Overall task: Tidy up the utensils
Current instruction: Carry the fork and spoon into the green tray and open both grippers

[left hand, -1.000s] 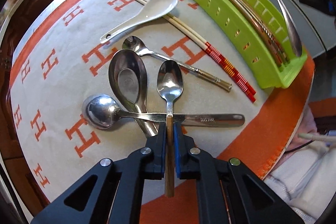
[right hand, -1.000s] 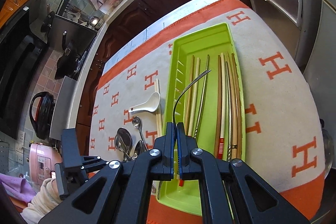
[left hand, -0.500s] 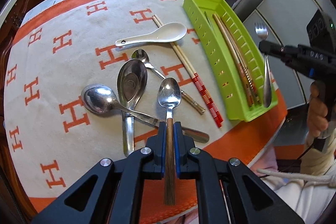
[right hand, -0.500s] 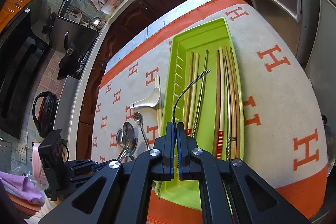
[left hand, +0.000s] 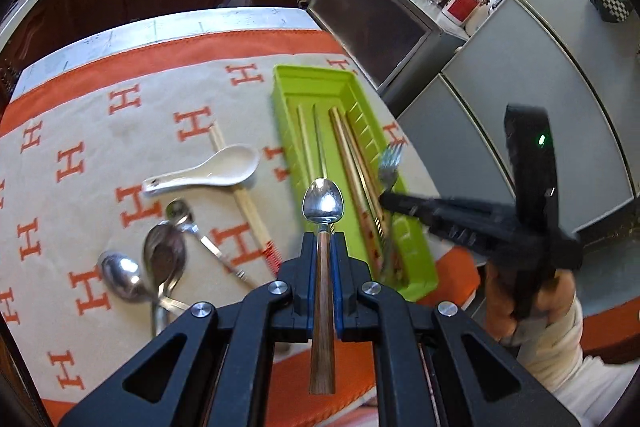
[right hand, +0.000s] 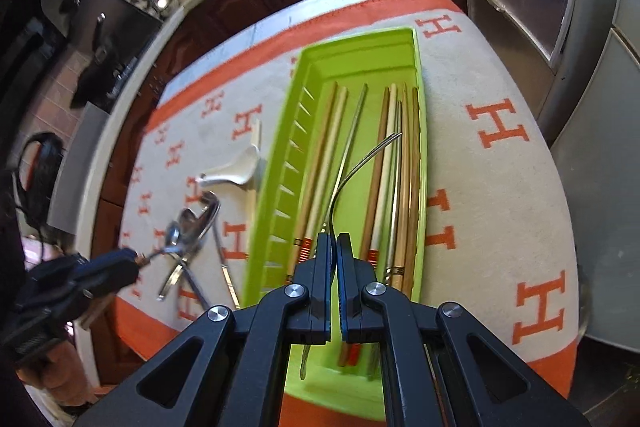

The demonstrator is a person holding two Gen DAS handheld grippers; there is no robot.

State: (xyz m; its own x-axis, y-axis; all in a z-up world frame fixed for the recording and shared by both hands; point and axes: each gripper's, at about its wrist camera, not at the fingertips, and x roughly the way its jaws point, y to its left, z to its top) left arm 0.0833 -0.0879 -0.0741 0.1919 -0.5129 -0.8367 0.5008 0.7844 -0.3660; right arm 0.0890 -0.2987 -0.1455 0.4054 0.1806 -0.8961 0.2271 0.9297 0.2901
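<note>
Left gripper [left hand: 323, 259], jaws pinching a small steel spoon with wooden handle [left hand: 322, 205], has lifted it off the orange-and-cream H-pattern cloth [left hand: 80, 131] since a second ago; the bowl now hangs over the near end of the lime-green plastic tray [left hand: 416, 247]. Looks ready to drop in.

Left on the cloth: three steel spoons [left hand: 160, 263] piled, a white ceramic soup spoon [left hand: 208, 173] resting across cream chopsticks with red ends [left hand: 248, 207].

Tray holds several chopsticks [right hand: 384, 179] lengthwise.

Right gripper [right hand: 334, 251], jaws pressed on a thin steel fork [right hand: 360, 167], has come lower over the tray's near end. Both grippers crowd that same end: clash risk.
</note>
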